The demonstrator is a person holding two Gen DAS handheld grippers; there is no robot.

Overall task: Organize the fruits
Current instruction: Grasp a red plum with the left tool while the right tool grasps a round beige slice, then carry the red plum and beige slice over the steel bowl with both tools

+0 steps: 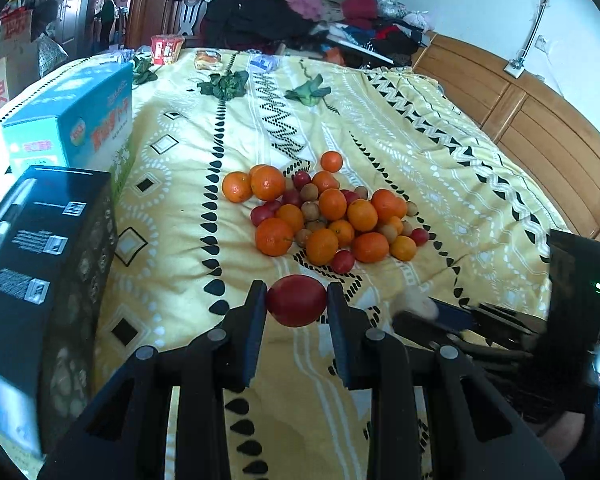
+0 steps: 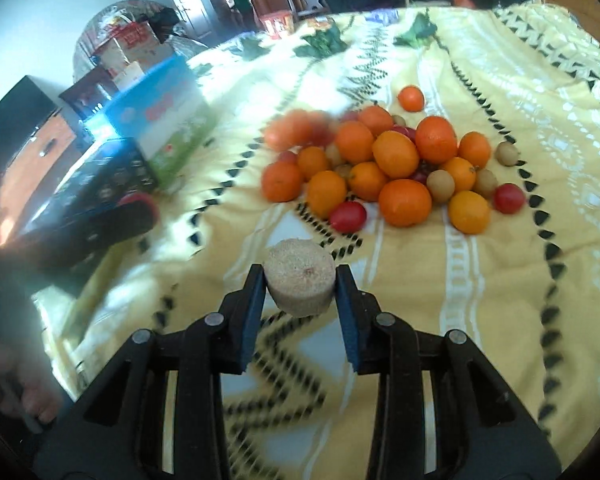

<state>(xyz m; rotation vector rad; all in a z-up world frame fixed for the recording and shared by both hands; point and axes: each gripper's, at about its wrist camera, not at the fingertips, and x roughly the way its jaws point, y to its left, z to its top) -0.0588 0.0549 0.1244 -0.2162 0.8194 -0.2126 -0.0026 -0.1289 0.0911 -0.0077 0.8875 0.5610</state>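
A smooth, round red fruit is clamped in the left tool; a rough, tan round fruit in the right tool. Glossy oranges are heaped farther off on the yellow patterned bed cover.

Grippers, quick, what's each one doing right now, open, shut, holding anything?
Left gripper: shut on a red fruit.
Right gripper: shut on a tan fruit.
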